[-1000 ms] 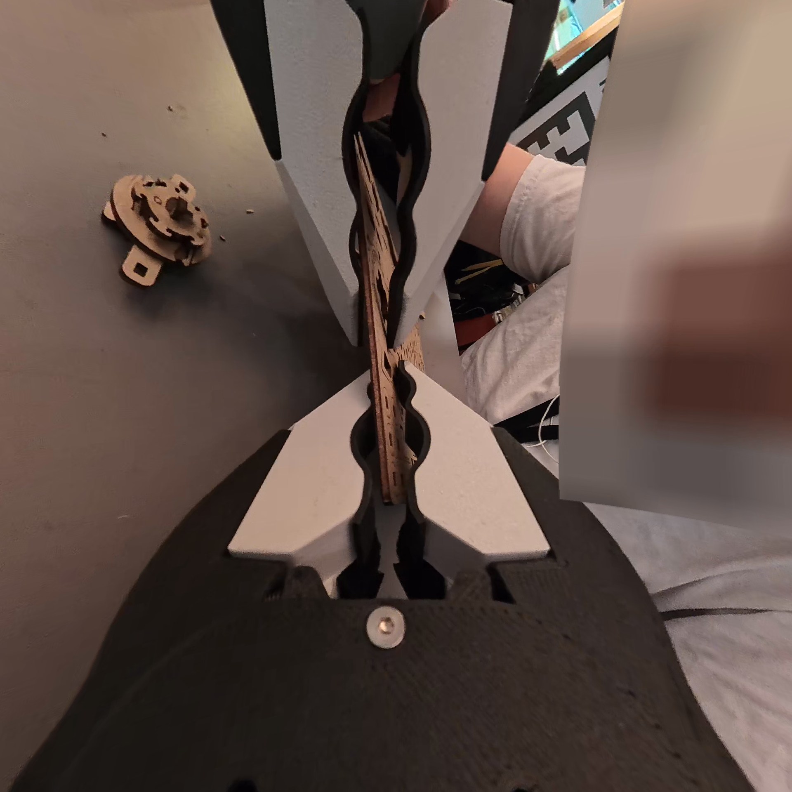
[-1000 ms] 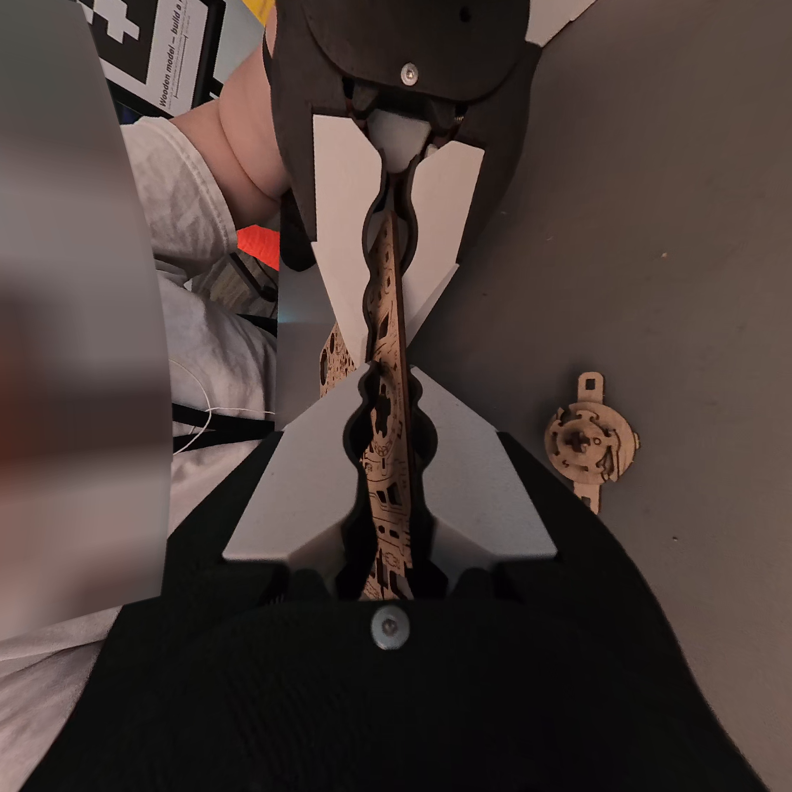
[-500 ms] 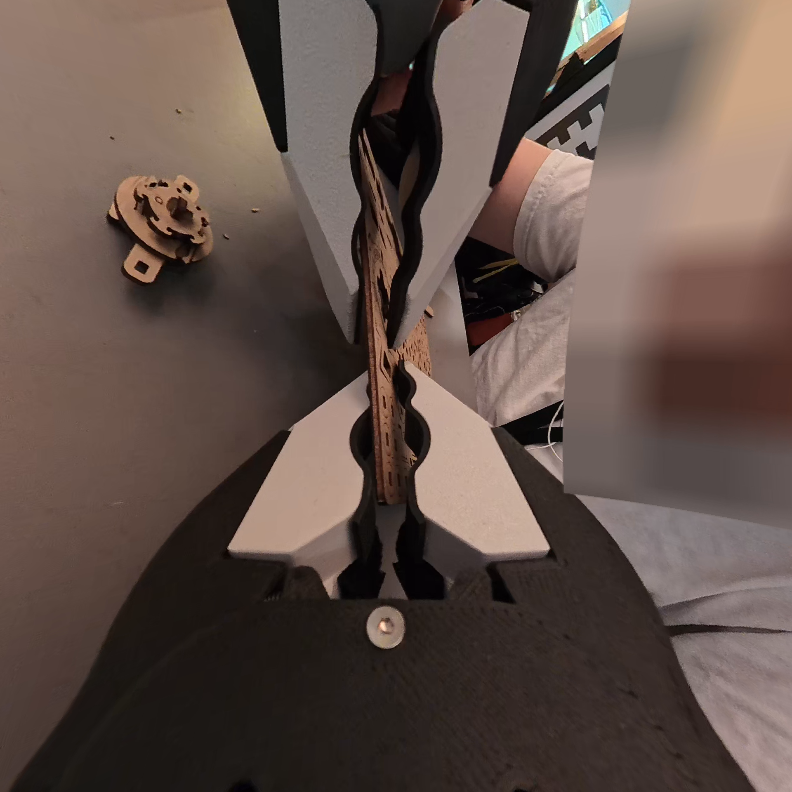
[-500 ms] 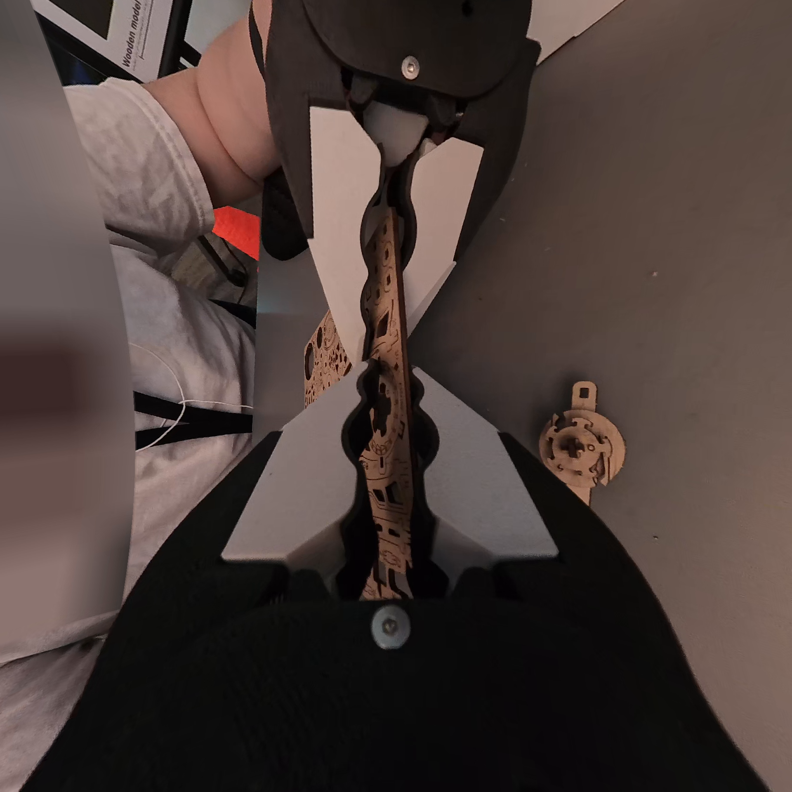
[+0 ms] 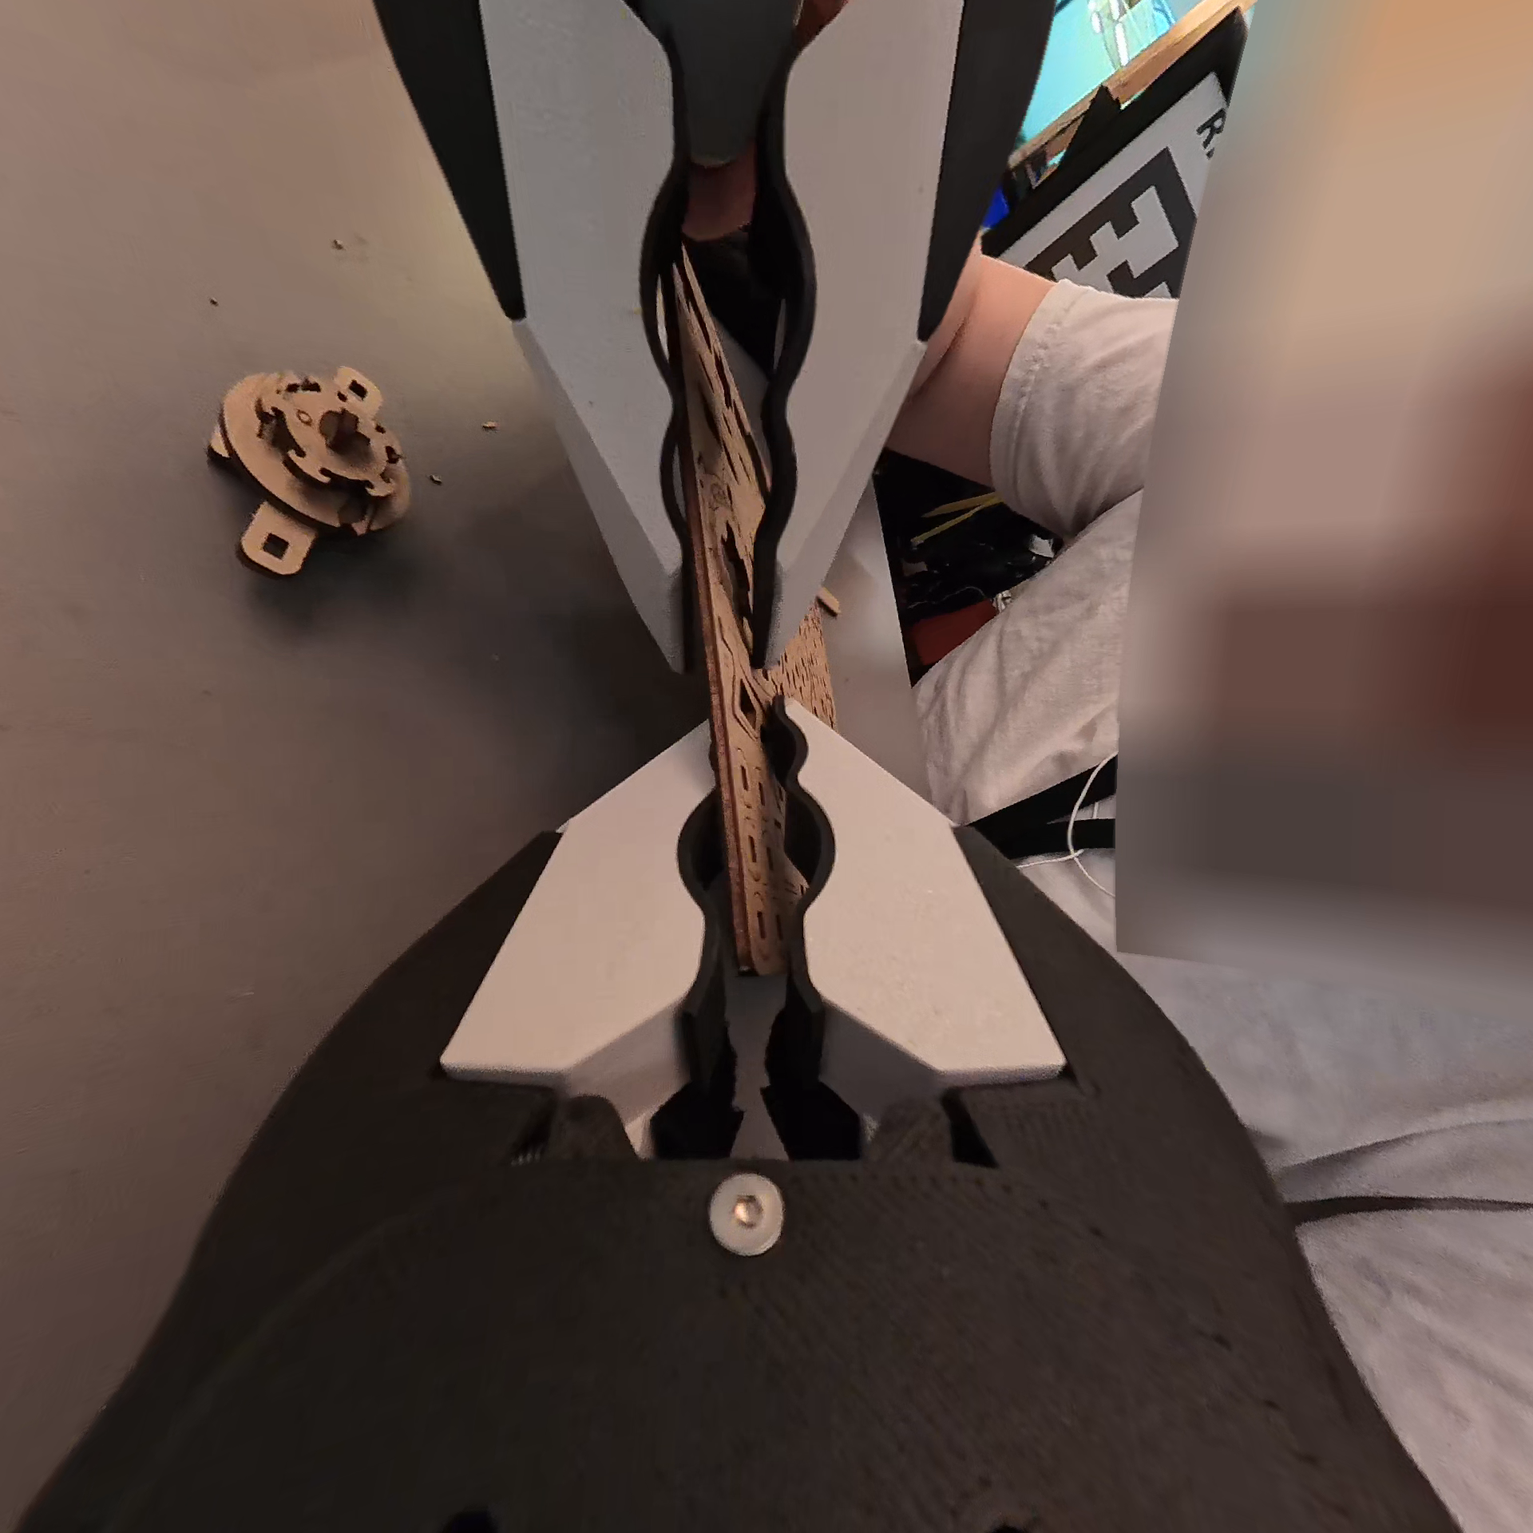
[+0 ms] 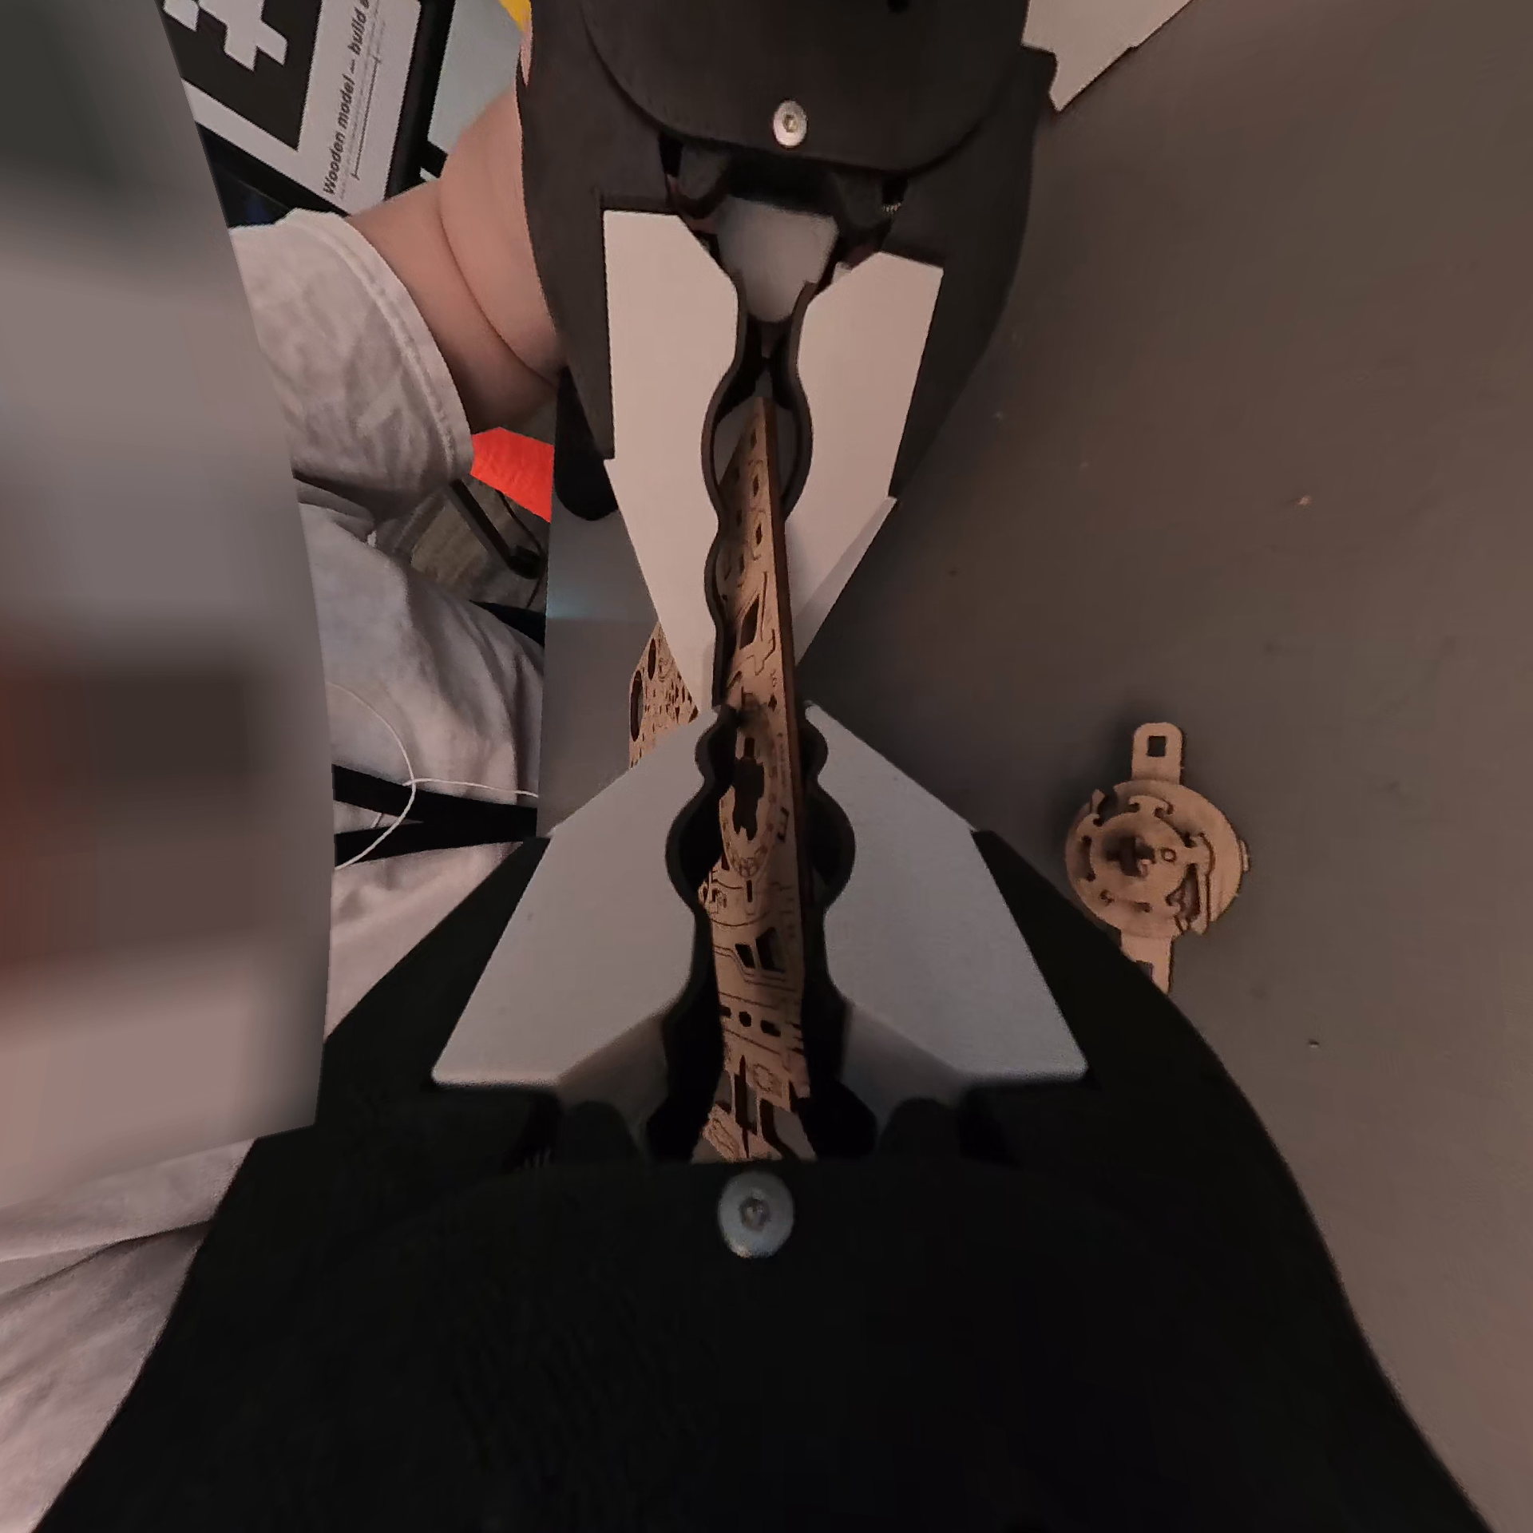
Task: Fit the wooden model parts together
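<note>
A thin laser-cut wooden sheet (image 5: 751, 863) stands edge-on between both grippers, above the grey table. My left gripper (image 5: 747, 730) is shut on its near end. My right gripper (image 5: 720, 655) reaches in from the top of the left wrist view and is shut on the far end. In the right wrist view my right gripper (image 6: 759, 730) clamps the same sheet (image 6: 751, 912), and the left gripper (image 6: 751, 680) faces it from above. A small round wooden assembly with a tab (image 5: 311, 464) lies on the table, apart from both grippers; it also shows in the right wrist view (image 6: 1153, 854).
A bit of perforated wood (image 5: 809, 672) shows behind the fingertips; I cannot tell whether it belongs to the held sheet. The grey table (image 5: 249, 829) ends near the person in a white shirt (image 5: 1070, 398). A black-and-white marker card (image 5: 1120, 240) stands behind. My left and right fingertips are right by each other.
Both grippers keep their hold on the sheet. The pair has shifted slightly over the table and the right gripper has drawn a little closer in the left wrist view.
</note>
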Demonstrator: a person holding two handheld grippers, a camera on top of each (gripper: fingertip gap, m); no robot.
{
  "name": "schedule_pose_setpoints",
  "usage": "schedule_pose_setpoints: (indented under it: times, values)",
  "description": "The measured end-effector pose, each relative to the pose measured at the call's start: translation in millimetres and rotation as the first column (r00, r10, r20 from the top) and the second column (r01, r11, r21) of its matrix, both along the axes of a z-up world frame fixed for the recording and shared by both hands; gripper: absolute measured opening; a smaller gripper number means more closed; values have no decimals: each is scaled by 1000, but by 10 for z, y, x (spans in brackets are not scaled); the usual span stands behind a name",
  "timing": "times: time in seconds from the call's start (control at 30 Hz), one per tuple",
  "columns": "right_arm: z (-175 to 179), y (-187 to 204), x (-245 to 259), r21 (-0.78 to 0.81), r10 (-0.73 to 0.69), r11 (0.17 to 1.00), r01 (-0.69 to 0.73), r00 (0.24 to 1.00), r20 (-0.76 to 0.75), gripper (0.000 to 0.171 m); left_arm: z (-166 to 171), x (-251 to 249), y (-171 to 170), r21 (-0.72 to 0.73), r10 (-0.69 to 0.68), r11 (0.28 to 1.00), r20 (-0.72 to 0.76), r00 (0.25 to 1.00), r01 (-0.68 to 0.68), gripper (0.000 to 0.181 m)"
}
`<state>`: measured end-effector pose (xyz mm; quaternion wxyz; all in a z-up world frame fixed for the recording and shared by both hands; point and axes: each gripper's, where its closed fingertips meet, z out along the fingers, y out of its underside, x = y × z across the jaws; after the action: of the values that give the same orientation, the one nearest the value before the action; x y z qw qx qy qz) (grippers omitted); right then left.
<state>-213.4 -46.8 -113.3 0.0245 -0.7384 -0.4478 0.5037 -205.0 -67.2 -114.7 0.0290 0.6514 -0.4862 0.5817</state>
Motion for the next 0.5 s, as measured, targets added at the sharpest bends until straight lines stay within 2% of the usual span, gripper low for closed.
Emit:
schedule_pose_setpoints:
  times: [0.5]
  values:
    - [-40,-22,13,-14,3,1000,-3,1000,17,12,-29,15,-4,22,-8,1000,-2,1000,8,5]
